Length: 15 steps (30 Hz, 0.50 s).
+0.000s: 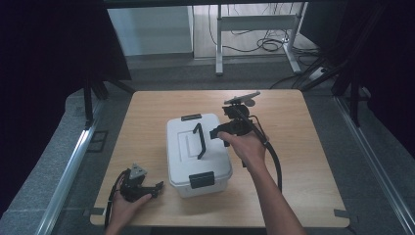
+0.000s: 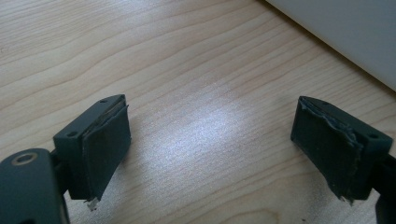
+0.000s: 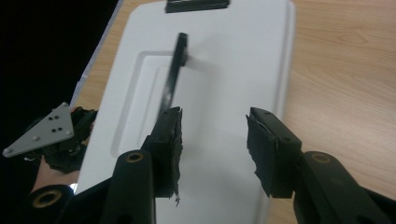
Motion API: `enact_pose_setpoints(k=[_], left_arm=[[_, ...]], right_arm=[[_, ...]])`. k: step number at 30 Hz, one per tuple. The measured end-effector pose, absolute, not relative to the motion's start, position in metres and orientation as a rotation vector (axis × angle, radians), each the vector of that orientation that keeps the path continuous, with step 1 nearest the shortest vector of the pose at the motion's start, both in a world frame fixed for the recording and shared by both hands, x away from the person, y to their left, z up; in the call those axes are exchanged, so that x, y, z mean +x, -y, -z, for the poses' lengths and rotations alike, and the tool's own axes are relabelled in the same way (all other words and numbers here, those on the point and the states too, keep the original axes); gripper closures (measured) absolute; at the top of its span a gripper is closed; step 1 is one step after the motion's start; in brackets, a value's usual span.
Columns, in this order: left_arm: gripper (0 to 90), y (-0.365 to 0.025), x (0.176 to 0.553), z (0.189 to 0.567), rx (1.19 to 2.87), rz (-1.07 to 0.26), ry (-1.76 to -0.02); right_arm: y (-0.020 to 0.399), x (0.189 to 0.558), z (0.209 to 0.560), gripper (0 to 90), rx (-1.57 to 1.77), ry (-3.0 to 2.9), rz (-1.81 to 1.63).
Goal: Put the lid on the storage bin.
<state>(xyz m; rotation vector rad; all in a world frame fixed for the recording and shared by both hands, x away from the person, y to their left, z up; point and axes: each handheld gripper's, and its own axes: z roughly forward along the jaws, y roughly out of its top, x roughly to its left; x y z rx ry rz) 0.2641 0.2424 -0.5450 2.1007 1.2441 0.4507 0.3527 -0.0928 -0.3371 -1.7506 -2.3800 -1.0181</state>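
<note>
Resting at the centre of the wooden surface (image 1: 303, 161) is one white lidded box (image 1: 198, 152) with one raised black handle (image 1: 199, 141) and two black latches, at 12 and 6 o'clock. Right claw (image 3: 214, 140) hovers over the lid, half open, empty. Left claw (image 2: 210, 140), at the box's 8 o'clock, is wide open, empty.

A lidded box (image 1: 198, 154) is being kept at the middle of the table (image 1: 303, 161), with a handle (image 1: 199, 141) standing on its lid. The right gripper (image 1: 216, 133) is being held over the lid, just right of the handle. The left gripper (image 1: 157, 186) is being rested on the table, left of the box near the front edge.
</note>
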Motion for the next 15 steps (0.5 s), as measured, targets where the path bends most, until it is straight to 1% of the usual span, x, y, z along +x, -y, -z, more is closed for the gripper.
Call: enact_pose_setpoints(k=[12, 13, 15], left_arm=[[11.8, -0.242, 0.264, 0.545, 2.1, -0.451, -1.246], [11.8, -0.242, 0.264, 0.545, 2.1, -0.451, -1.246], [11.8, -0.242, 0.264, 0.545, 2.1, -0.451, -1.246]], right_arm=[[0.148, 0.345, 0.348, 52.6, -1.813, 2.392, 1.044], [0.148, 0.345, 0.348, 52.6, -1.813, 2.392, 1.044], [0.165, 0.342, 0.354, 51.2, -1.826, 2.382, 1.059]])
